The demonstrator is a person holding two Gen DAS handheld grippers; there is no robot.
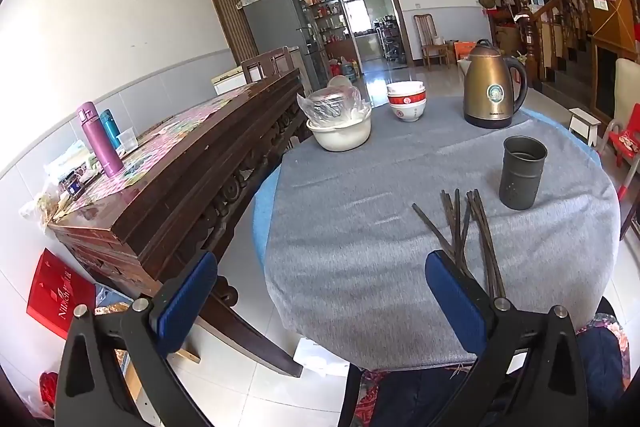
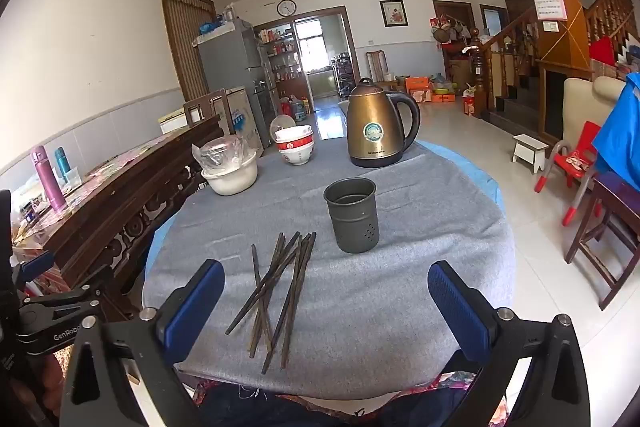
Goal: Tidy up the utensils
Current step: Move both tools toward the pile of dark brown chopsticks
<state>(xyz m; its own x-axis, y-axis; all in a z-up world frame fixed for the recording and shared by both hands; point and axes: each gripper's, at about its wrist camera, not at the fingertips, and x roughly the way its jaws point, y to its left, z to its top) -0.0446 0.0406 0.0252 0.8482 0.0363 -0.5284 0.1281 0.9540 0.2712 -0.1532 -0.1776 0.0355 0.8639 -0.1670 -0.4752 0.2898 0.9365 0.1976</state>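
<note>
Several dark chopsticks [image 2: 280, 291] lie loose in a crossed bundle on the grey cloth of the round table [image 2: 400, 307]. Behind them stands an empty dark metal holder cup [image 2: 352, 215]. In the left wrist view the chopsticks [image 1: 468, 231] lie by the right finger and the cup [image 1: 522, 171] stands beyond them. My right gripper [image 2: 326, 303] is open and empty, held above the near table edge with the chopsticks between its fingers' line. My left gripper [image 1: 320, 295] is open and empty, over the table's near left edge.
A bronze electric kettle [image 2: 378, 125], stacked red-and-white bowls [image 2: 294, 147] and a white basin with a plastic-wrapped pot [image 2: 230, 167] stand at the table's back. A dark wooden sideboard [image 1: 180, 163] with bottles runs along the left. A red child chair [image 2: 572, 163] stands to the right.
</note>
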